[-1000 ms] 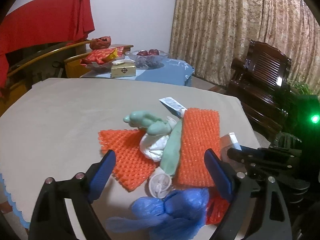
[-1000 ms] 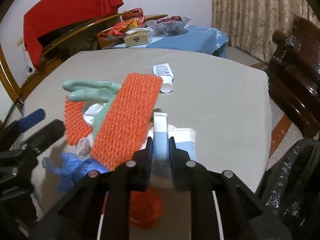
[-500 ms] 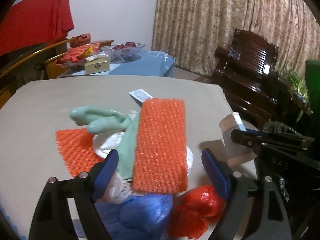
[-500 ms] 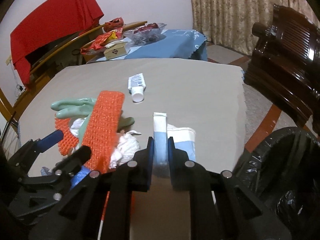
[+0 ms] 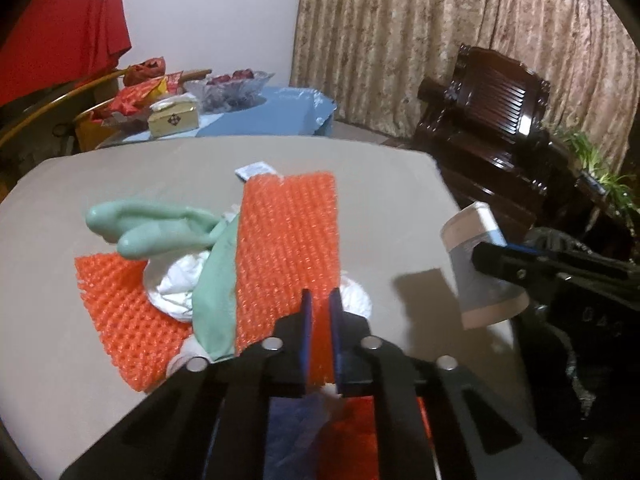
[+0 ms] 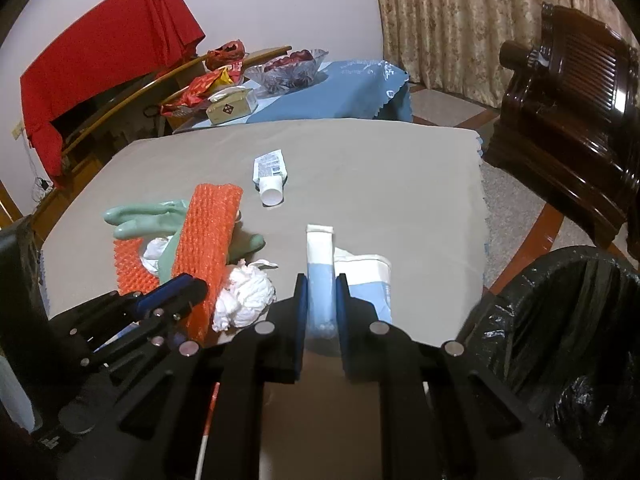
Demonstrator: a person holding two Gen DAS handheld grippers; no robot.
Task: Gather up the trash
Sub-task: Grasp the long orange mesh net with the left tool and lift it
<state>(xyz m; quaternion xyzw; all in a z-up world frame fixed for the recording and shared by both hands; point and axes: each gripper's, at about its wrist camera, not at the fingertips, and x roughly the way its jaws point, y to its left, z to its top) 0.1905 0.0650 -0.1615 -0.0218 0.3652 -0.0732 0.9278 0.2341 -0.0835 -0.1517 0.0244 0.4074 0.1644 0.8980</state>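
My left gripper (image 5: 320, 312) is clamped on the near end of an orange foam net (image 5: 286, 252), a knobbly mesh strip whose long axis runs away from me across the table (image 5: 380, 176). My right gripper (image 6: 322, 300) is pinched tight on a flattened blue-and-white tube (image 6: 320, 264), which points straight ahead with its crimped white end farthest from me. A soft mint-green rubber glove (image 6: 140, 218) lies under the net, fingers pointing left, beside crumpled white tissue (image 6: 246, 294). Farther out lies a second tube (image 6: 270, 174), its white cap toward me; its label carries small print I cannot read. A bin lined with a glossy black bag (image 6: 560, 320) stands off the table's right edge.
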